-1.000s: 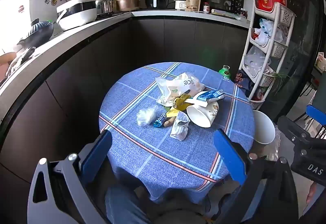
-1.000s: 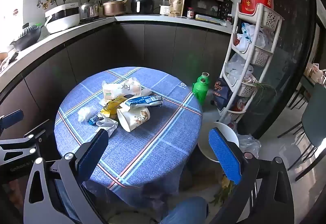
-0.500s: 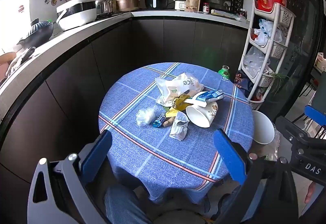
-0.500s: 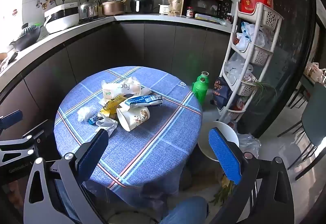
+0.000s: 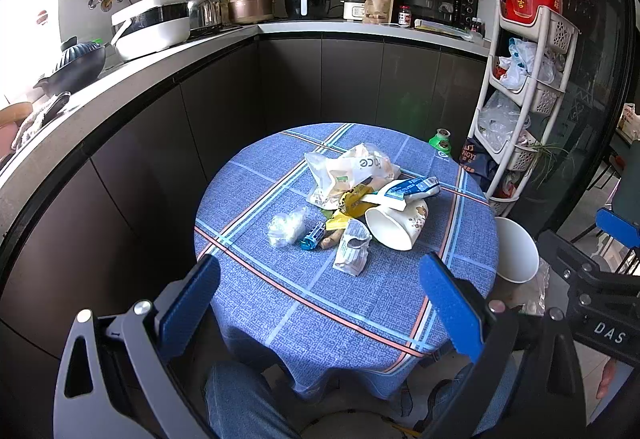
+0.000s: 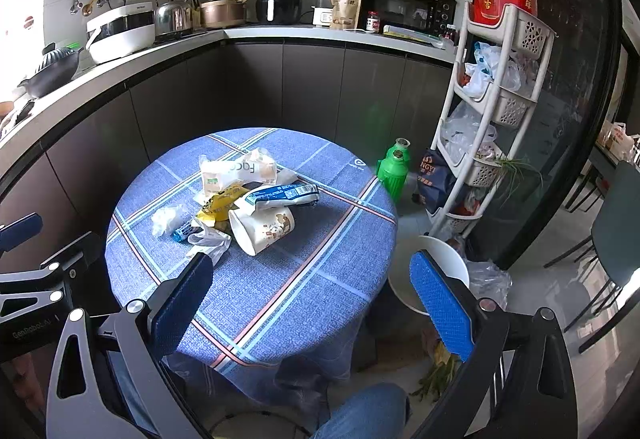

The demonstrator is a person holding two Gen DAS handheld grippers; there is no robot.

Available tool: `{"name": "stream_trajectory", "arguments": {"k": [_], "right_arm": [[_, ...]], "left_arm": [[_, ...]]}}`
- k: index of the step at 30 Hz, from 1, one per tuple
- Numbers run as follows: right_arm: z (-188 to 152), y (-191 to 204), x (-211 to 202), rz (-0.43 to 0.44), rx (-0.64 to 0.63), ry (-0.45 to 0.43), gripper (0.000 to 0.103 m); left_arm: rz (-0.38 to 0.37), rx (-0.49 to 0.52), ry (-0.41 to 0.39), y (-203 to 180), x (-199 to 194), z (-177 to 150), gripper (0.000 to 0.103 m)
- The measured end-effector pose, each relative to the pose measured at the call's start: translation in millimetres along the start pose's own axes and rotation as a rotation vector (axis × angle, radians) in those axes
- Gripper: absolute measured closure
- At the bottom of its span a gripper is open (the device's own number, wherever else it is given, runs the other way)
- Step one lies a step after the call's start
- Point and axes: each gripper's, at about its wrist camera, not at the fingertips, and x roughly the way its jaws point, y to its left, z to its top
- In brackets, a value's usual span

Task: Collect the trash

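Note:
A pile of trash lies mid-table on the blue plaid cloth (image 5: 280, 303): a tipped paper cup (image 5: 394, 225) (image 6: 262, 229), a white snack bag (image 5: 352, 169) (image 6: 236, 171), a blue-white wrapper (image 5: 412, 187) (image 6: 282, 194), a yellow wrapper (image 5: 350, 203), a crumpled clear plastic (image 5: 285, 226) (image 6: 167, 218), a small blue item (image 5: 313, 241) and a grey-white packet (image 5: 352, 247). My left gripper (image 5: 320, 303) is open and empty, held above the table's near edge. My right gripper (image 6: 312, 303) is open and empty, to the right of it.
A white bin (image 5: 516, 249) (image 6: 430, 271) stands on the floor right of the table. A green bottle (image 6: 394, 169) and a white basket rack (image 6: 492, 111) stand behind it. Dark cabinets with a cluttered counter (image 5: 168, 51) curve round the back. My knee (image 5: 240, 399) is below.
Both views have shifted only slightly; the trash pile sits a little lower in the left wrist view. Both grippers stay open and empty.

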Motion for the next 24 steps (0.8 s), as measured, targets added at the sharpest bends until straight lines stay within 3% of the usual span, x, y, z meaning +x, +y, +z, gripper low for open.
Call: {"name": "stream_trajectory", "arguments": {"k": [24], "right_arm": [[1.4,0.1,-3.8,0.0,0.002,0.0,0.008]], "left_arm": [[0.001,0.0,-0.002,0.0,-0.1,0.0,0.004]]}}
